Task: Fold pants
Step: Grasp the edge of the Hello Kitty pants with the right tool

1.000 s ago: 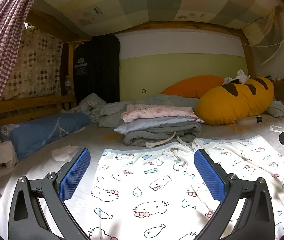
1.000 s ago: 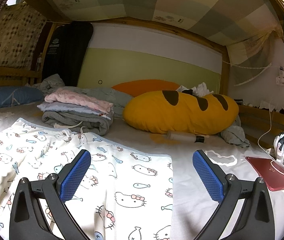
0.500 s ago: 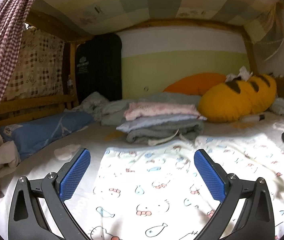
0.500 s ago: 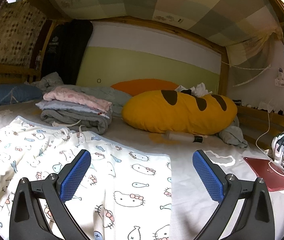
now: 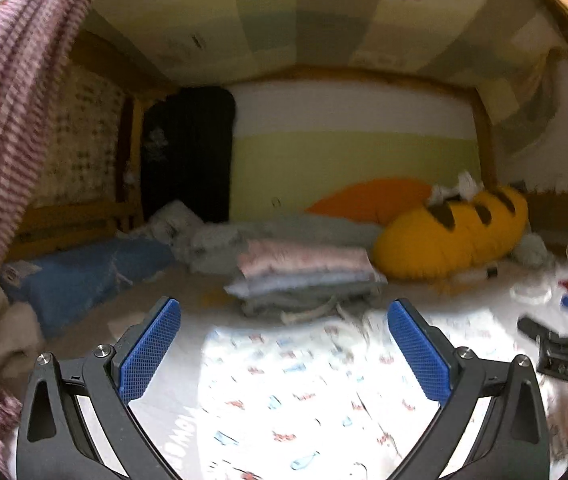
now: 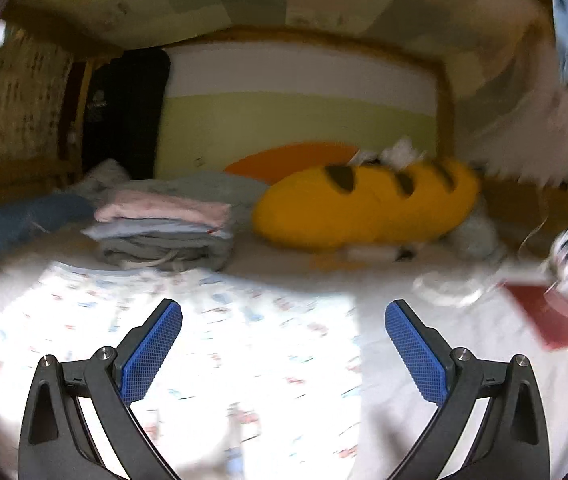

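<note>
Left wrist view: the left gripper (image 5: 284,350) hangs above the printed pants (image 5: 304,392) spread on the bed (image 5: 83,332), jaws apart and empty. The right gripper (image 6: 283,350) is likewise wide apart above the pants (image 6: 251,344).

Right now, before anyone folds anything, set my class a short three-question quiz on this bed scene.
1. True or false: both tongs, left and right, are open and hold nothing.
2. What lies flat under both tongs?
A. printed pants
B. a towel
C. a jacket
3. Fill in: behind the pants sits a stack of folded clothes, and right of it lies a ____ bread-shaped pillow.

Key: 1 true; 2 A; 3 yellow.
</note>
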The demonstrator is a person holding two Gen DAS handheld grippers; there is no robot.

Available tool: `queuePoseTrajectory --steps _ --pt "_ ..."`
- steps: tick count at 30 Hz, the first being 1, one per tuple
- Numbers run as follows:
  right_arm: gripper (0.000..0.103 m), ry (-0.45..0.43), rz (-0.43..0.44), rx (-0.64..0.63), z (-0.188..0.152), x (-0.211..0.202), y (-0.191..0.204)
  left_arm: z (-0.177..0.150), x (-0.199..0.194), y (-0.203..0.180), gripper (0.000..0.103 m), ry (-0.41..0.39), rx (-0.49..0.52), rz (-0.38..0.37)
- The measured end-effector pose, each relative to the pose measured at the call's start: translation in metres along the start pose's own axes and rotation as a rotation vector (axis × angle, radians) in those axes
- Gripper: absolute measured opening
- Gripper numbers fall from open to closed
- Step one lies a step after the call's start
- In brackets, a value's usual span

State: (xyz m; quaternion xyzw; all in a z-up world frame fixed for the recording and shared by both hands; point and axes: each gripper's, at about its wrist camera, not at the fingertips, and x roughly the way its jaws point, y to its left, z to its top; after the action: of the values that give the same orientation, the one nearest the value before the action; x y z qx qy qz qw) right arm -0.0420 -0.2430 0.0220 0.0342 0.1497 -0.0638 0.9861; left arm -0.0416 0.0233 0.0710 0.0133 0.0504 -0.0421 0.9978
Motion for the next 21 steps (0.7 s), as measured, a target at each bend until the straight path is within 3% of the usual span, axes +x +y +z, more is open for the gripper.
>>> queuePoseTrajectory --steps 5,9,14,17,21 --pt "0.091 -0.01 0.092 -0.028 0.004 -0.02 0.019 0.029 -0.018 0.035 0.103 -0.088 -0.048 0.103" --pt "0.089 -0.008 0.189 -0.095 -0.005 -0.039 0.055 0.036 -0.018 0.062 0.103 -0.061 -0.094 0.075" --pt "0.087 0.056 0.308 -0.191 -0.033 -0.052 0.11 0.029 -0.012 0.078 0.103 -0.013 -0.125 0.11" --pt "0.077 0.153 0.392 -0.196 -0.049 -0.049 0.134 0.021 -0.01 0.079 0.103 0.016 -0.118 0.118" --pt "0.065 0.142 0.415 -0.335 -0.072 -0.058 0.166 0.012 -0.009 0.078 0.103 0.032 -0.091 0.127"
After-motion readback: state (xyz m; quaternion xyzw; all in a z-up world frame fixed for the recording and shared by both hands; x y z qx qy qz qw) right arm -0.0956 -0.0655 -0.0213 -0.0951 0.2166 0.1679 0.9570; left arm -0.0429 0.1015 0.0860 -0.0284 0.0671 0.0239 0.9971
